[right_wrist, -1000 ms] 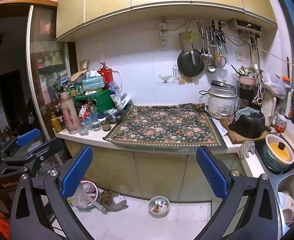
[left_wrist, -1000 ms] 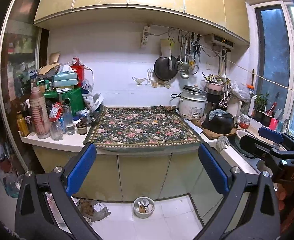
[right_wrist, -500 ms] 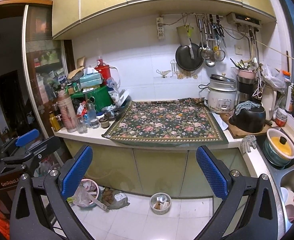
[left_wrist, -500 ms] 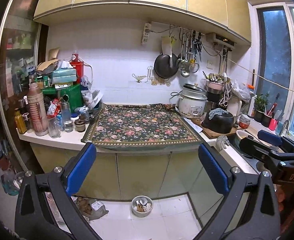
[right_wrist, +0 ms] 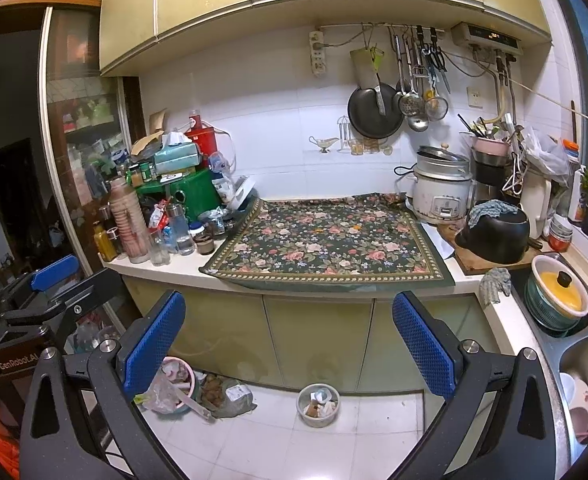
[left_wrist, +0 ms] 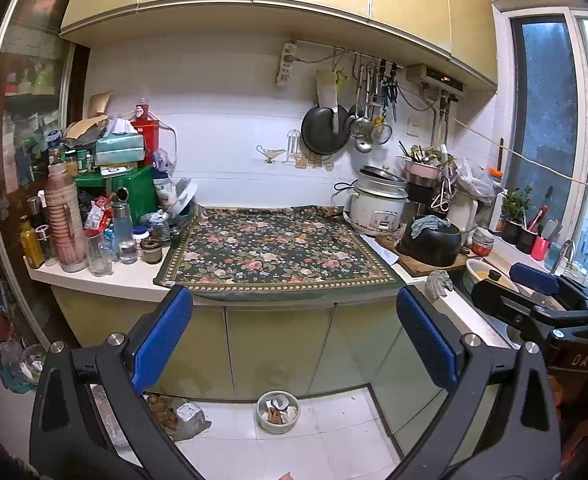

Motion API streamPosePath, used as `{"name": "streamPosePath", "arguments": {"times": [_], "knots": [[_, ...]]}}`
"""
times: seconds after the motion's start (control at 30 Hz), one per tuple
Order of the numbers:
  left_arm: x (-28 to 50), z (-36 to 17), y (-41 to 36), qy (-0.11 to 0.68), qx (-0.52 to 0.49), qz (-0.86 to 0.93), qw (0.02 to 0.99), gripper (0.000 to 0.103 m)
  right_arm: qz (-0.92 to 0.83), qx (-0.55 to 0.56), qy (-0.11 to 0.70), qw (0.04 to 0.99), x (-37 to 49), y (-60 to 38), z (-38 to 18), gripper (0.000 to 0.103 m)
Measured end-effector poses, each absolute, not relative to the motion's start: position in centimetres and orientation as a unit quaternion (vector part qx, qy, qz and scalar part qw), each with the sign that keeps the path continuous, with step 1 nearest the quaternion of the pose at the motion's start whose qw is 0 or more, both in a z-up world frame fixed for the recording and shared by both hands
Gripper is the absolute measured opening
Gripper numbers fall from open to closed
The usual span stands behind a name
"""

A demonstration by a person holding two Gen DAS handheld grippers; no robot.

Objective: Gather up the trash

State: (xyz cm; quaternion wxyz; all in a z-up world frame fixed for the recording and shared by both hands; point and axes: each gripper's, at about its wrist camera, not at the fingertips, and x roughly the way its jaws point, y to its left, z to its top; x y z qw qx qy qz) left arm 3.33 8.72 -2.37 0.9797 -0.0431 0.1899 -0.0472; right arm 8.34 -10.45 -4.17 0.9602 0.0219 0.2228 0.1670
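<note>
Your left gripper (left_wrist: 294, 336) hangs in the air in front of the kitchen cabinets with its blue-padded fingers (left_wrist: 162, 338) spread wide and nothing between them; your right gripper (right_wrist: 288, 338) is held the same way, fingers (right_wrist: 422, 344) fully apart and empty. Each camera also catches the other tool at its edge: the right one shows at the far right of the left view, the left one at the far left of the right view. Both tools point at the white tabletop (right_wrist: 166, 270), where a dark green floral cloth (right_wrist: 330, 240) lies flat across the middle and droops slightly over the front edge. To the left of the cloth stands a crowd of bottles, jars and a green box (right_wrist: 190, 196); to its right sit a white rice cooker (right_wrist: 440, 194) and a black pot with a grey rag on top (right_wrist: 494, 236). The trash you are after is down on the white tiled floor (right_wrist: 274, 448), close to the cabinet doors: a small round grey bowl filled with scraps (right_wrist: 318, 400) roughly in line with the gap between your right fingers, a crumpled clear plastic bag with brown contents (right_wrist: 226, 394) to its left, and further left a pink basin stuffed with wrappers (right_wrist: 176, 380), partly hidden behind the right gripper's left finger. Neither tool is touching any of it.
</note>
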Motion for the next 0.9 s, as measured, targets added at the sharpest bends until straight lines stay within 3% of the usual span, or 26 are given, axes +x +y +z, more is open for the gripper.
{"name": "streamPosePath", "arguments": {"times": [0.9], "knots": [[7.8,-3.1,9.6,0.205,-0.066,-0.049,0.975,0.102,0.167,0.017,0.229,0.959,10.8,-10.7,-4.3,0.103]]}}
